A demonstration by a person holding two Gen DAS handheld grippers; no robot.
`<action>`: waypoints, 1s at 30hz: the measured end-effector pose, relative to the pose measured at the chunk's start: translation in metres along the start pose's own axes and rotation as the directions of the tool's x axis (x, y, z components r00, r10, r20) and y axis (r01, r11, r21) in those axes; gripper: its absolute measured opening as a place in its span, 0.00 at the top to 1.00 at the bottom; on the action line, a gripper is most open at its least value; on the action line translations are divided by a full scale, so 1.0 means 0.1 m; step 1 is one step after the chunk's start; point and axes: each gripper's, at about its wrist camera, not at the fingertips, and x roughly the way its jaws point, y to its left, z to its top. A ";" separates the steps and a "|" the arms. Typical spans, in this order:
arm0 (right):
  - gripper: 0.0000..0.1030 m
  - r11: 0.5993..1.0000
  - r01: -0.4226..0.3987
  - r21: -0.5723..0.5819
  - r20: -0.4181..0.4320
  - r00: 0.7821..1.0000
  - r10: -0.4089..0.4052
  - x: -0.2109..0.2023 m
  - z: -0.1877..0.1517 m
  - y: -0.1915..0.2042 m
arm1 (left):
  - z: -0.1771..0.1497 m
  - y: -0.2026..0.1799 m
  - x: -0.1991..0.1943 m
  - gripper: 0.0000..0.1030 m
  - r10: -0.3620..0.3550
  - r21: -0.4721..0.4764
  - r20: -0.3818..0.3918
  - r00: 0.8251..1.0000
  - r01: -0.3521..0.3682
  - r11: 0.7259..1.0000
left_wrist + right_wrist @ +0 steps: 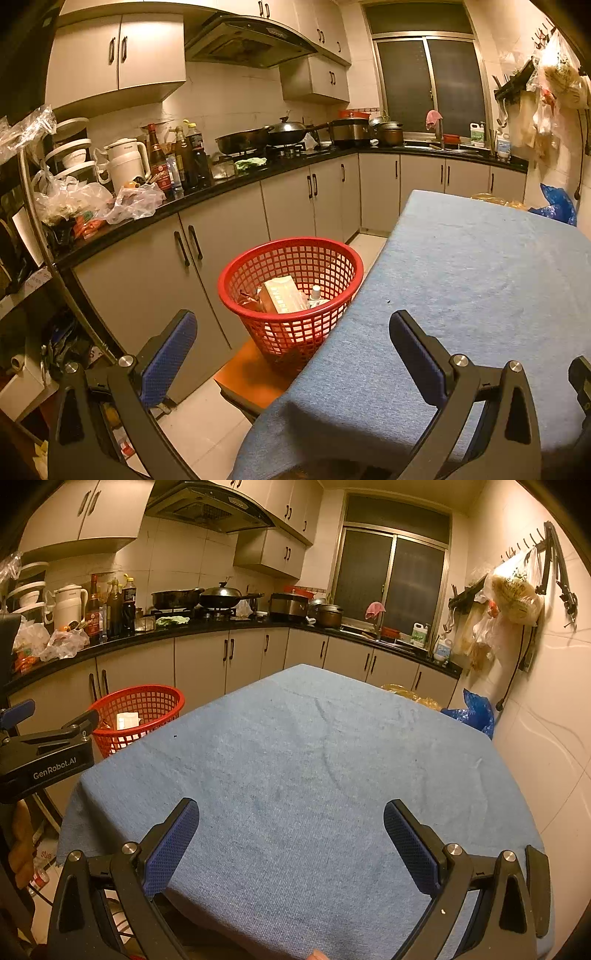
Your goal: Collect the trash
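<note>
Both pairs of jaws stand spread wide and hold nothing: my left gripper (291, 354) hangs over the near left edge of the table (480, 280), my right gripper (291, 845) over the middle of its near end. The table wears a blue cloth, and no litter shows on it in either view; only a tiny dark speck (388, 301) lies near the left edge. The trash already gathered sits in the red mesh basket (236, 280), which stands on an orange stool (251, 373) just beside the table's left edge: a pale carton (282, 295), a small white bottle (316, 293) and a crumpled wrapper beside them.

I judge the collecting close to done, or between pieces. To do the step well, I would keep the jaws wide until they straddle a piece, close on its middle, carry it level over the basket's rim, and let go only once it is inside the mesh wall, without knocking the basket off its stool.

What I cannot make out: the lower part of the basket's contents, masked by the mesh and the carton; the yellowish wrapping (410, 696) and blue plastic bag (476, 710) beyond the far right corner of the table, cut off by its edge, so whether they are trash is unclear; the floor under the table; and the cluttered kitchen counter (221, 186), where crumpled plastic bags (129, 203) lie, dim in this light.
</note>
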 end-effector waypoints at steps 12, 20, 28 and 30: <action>0.01 1.000 -0.003 0.001 -0.002 1.000 0.003 0.00 -0.01 0.00 | 0.00 -0.01 0.00 0.00 -0.003 0.011 0.004 1.000 0.003 1.000; 0.01 1.000 -0.006 0.003 -0.007 1.000 0.006 0.01 0.00 -0.02 | 0.01 -0.01 -0.01 0.00 0.000 0.010 0.006 1.000 0.000 1.000; 0.01 1.000 -0.008 0.009 -0.010 1.000 0.008 0.03 0.00 -0.04 | 0.06 -0.01 0.02 0.00 0.013 0.028 0.003 1.000 -0.013 1.000; 0.01 1.000 -0.009 0.011 -0.013 1.000 0.010 0.04 -0.01 -0.05 | 0.05 -0.01 0.03 0.00 0.012 0.040 0.000 1.000 -0.012 0.999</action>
